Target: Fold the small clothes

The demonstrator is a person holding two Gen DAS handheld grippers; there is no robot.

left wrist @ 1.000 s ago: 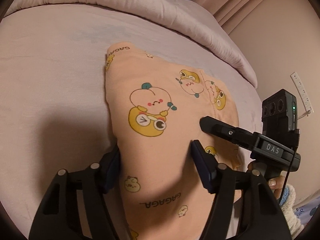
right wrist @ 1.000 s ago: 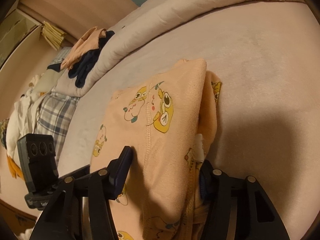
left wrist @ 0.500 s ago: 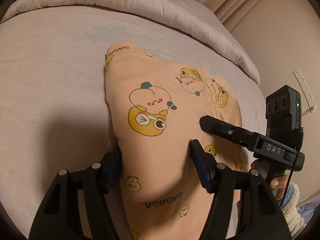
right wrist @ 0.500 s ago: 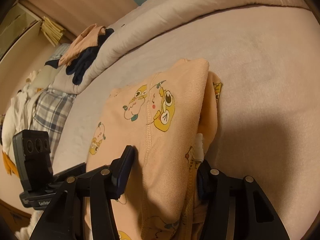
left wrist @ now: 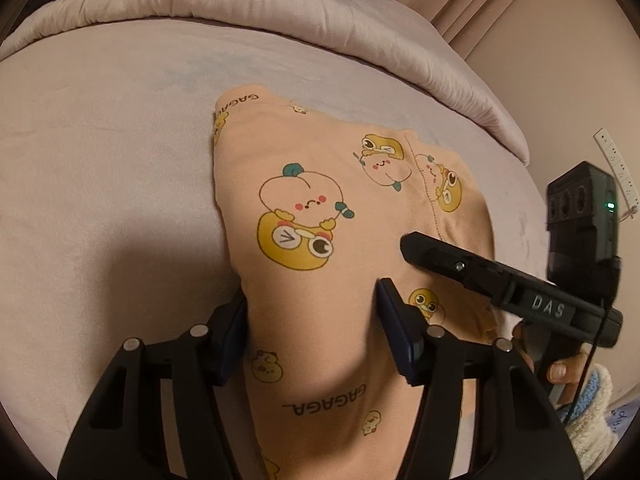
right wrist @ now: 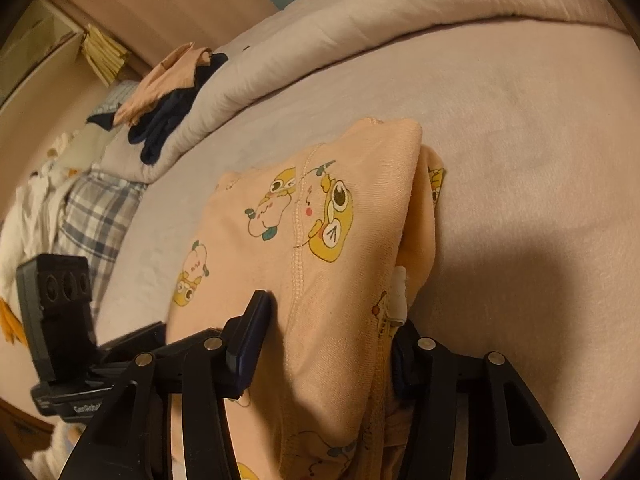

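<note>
both grippers' jaws narrower, closing on garment (left wrist: pixel 320 280)

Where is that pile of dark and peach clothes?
In the right wrist view, the clothes pile lies upper left on the rolled duvet, beyond the printed garment.

bed sheet (left wrist: pixel 100 152): pale pink, covers the whole work surface
duvet (left wrist: pixel 280 28): same pink, rolled thick along the sheet's far edge
curtain (left wrist: pixel 472 4): pink pleats, top right in left view
power strip (left wrist: pixel 618 172): white, on the wall at right
clothes pile (right wrist: pixel 172 92): peach and navy pieces on the duvet's left end
plaid cloth (right wrist: pixel 96 216): blue-white check, left of the sheet
white clothes (right wrist: pixel 32 200): heaped beside the plaid
</note>
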